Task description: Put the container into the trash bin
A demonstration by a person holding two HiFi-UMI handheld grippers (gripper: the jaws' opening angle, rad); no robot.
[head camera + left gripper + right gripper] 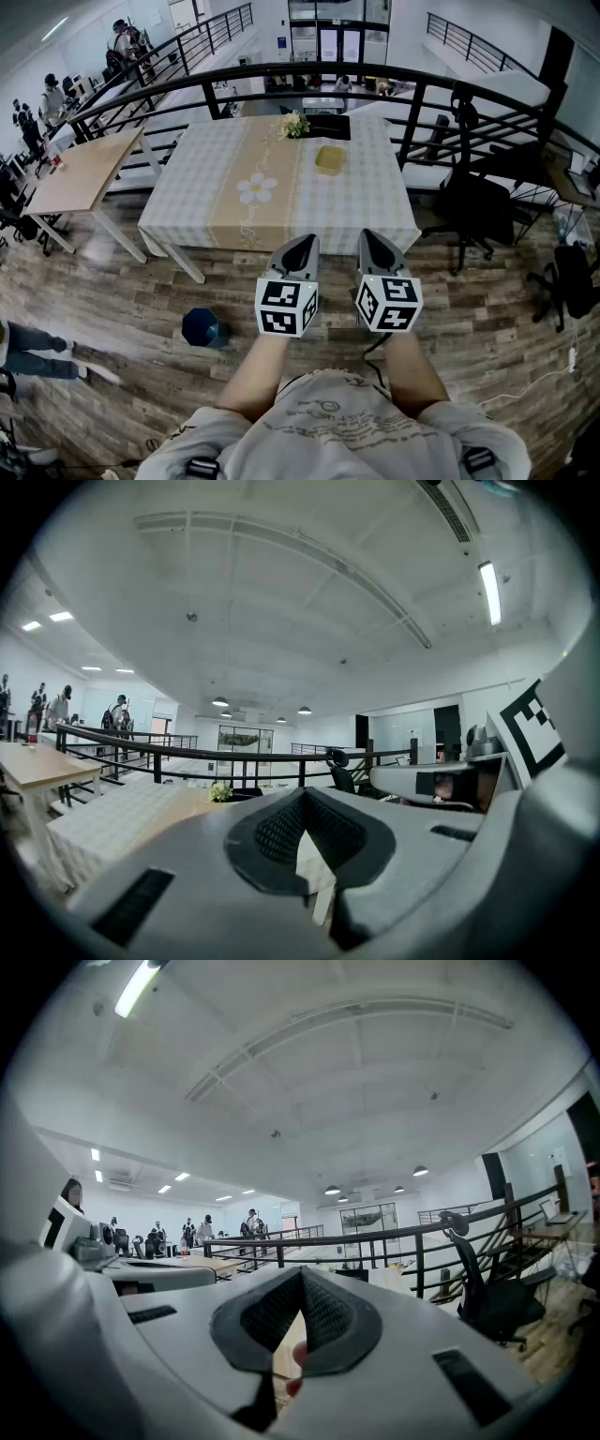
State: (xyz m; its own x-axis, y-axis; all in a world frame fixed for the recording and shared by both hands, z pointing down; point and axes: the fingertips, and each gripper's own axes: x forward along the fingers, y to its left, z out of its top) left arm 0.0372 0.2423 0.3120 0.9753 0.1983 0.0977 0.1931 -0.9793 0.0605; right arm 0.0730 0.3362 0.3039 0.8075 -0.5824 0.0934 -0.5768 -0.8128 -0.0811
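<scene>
A small yellow container [329, 159] lies on the checkered tablecloth of the table [206, 202], at its far right part, close to a bunch of flowers [294, 125]. On the wooden floor to the left of me stands a dark blue trash bin [203, 328]. Both grippers are held level in front of my chest, short of the table's near edge. My left gripper [304, 244] [302, 795] is shut with nothing in it. Beside it, my right gripper [369, 236] [301, 1275] is shut and empty too.
A black railing [281, 73] curves behind the table. A bare wooden table [80, 173] stands at the left, and black office chairs [473, 202] at the right. Someone's legs [42, 349] show at the lower left; more people stand far off at the left.
</scene>
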